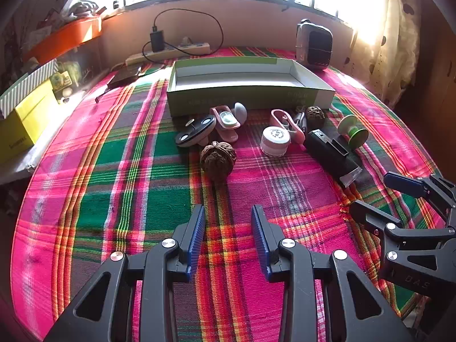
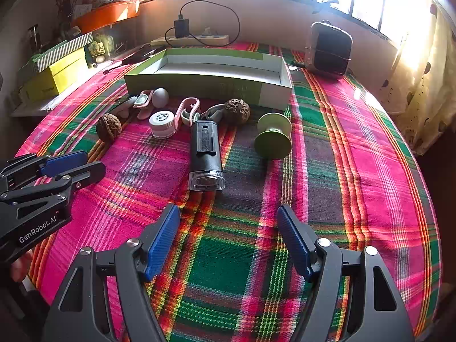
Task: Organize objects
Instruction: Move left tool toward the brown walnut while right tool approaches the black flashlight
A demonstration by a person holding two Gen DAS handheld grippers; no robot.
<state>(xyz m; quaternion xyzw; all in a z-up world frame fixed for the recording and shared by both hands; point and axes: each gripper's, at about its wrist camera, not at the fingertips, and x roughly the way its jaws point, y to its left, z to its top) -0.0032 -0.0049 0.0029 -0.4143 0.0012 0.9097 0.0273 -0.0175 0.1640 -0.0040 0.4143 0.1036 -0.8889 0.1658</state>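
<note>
Plaid cloth (image 2: 327, 171), black flashlight (image 2: 205, 154), 2 walnuts (image 2: 237, 110).

Bare plaid cloth (image 2: 228, 256) lies just ahead of the right gripper (image 2: 228, 213). Farther ahead, a black flashlight (image 2: 205, 154), green spool (image 2: 273, 136) and walnut (image 2: 237, 107) block the way to the box (image 2: 211, 85).

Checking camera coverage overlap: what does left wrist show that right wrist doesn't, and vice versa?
Left wrist only: the black oval disc with two pale spots, largely hidden in the right view.

Right wrist only: the "GenRobot.AI" lettering on the left gripper.

Both: the open green-and-white cardboard box, black rectangular torch with clear lens, green plastic spool, white round jar, two brown wrinkled walnuts. The right gripper is open, as is the left.
</note>
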